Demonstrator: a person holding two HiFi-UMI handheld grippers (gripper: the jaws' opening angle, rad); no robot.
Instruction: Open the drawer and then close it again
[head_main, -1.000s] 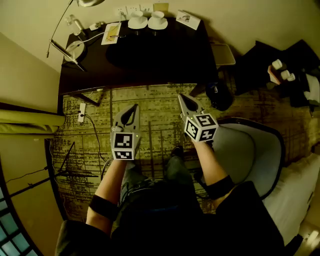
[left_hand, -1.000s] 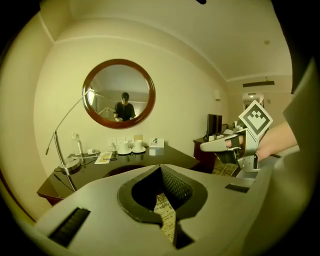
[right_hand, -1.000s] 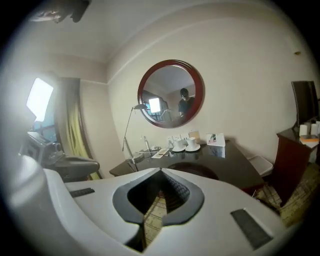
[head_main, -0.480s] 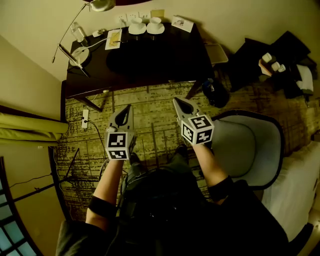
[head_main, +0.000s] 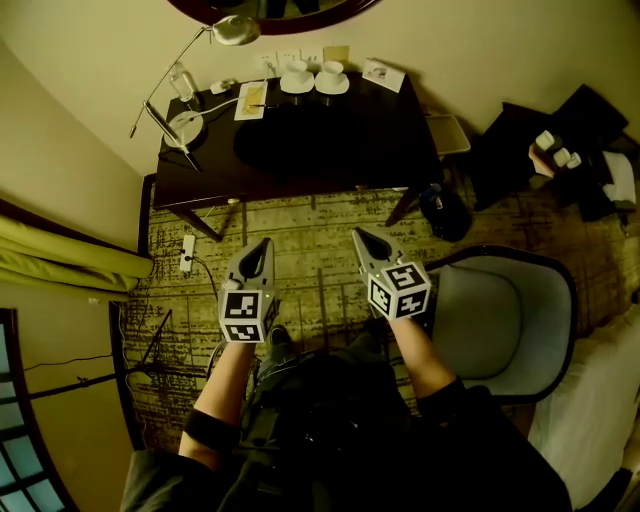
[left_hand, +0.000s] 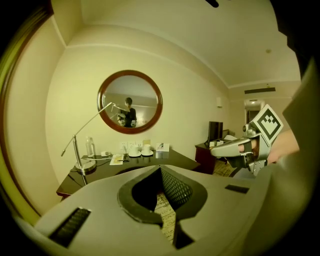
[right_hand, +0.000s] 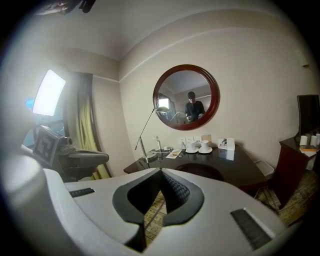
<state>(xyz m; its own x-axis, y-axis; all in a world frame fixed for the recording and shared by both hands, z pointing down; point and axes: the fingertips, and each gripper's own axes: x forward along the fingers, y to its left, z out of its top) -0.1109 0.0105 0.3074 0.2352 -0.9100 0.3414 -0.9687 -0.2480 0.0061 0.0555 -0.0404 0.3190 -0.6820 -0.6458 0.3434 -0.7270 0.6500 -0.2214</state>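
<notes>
Grey moulded plastic on both tools. The left gripper (head_main: 261, 247) and right gripper (head_main: 362, 241) are held side by side at mid-frame in the head view, tips toward the desk. Each gripper view shows the jaws pressed together at the tips with nothing between them. Only ribbed dark pads show, and a sliver of carpet (head_main: 320, 210) through the teardrop gap behind. Black-and-white marker cubes sit on the backs.

Carpet: olive weave crossed by dark broken lines. Lower right, a rounded tub chair (head_main: 500, 320), pale seat and dark rim, just beside the right forearm.

Beyond, upper centre: desk (head_main: 340, 140), dark glossy top, angular, slim splayed legs. Along its far edge are two white cups on saucers (head_main: 314, 80) and a card. A thin-armed metal lamp (head_main: 186, 124) stands at its left end. A round wood-framed mirror (left_hand: 130, 101) hangs on the cream wall above.

Drawer: no front or handle can be made out in any view; likely under the desk's near edge, in shadow.

Task, as judged: not begun. Both grippers are well apart from the desk. Left to do: close in, find the pull, draw out, push back.
</notes>
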